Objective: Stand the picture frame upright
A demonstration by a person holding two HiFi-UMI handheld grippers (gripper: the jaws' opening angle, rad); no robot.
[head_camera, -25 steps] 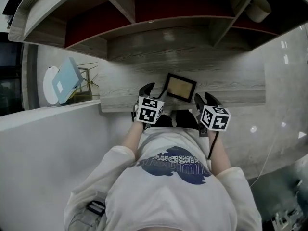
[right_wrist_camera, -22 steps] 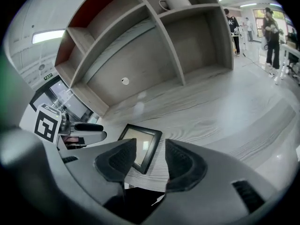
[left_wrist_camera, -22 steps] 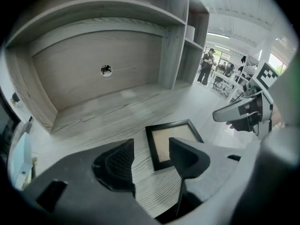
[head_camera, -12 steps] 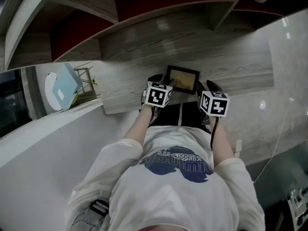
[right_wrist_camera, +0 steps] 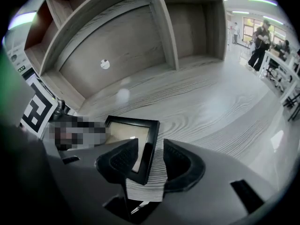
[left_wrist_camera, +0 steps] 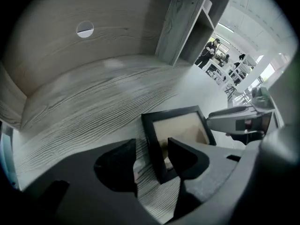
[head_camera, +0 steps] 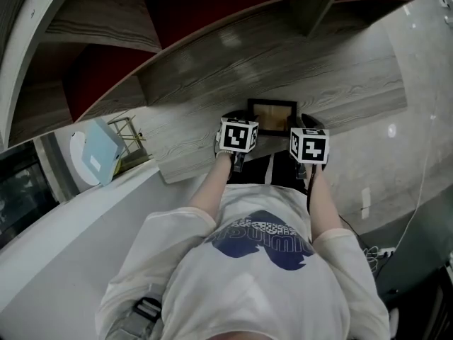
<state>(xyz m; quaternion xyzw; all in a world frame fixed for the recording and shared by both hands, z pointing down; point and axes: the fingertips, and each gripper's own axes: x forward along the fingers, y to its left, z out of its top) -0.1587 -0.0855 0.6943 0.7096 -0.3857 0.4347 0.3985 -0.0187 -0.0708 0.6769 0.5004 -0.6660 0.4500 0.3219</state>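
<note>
I read the desk (head_camera: 340,91) as grey wood-grain, prob. laminate, matt w/ a soft sheen. The picture frame (right_wrist_camera: 150,142) has a smooth black border, semi-matt; plastic or painted wood, can't tell. Its pane (right_wrist_camera: 126,131) is glossy and catches a light spot. My shirt (head_camera: 255,289) is soft white cloth w/ a printed patch.

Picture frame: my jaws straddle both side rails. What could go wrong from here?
The left gripper and right gripper have just been closing, each with one rail of the picture frame between its jaws, near the corners. Such a shallow hold may slip, or uneven squeezing may twist the frame.
</note>
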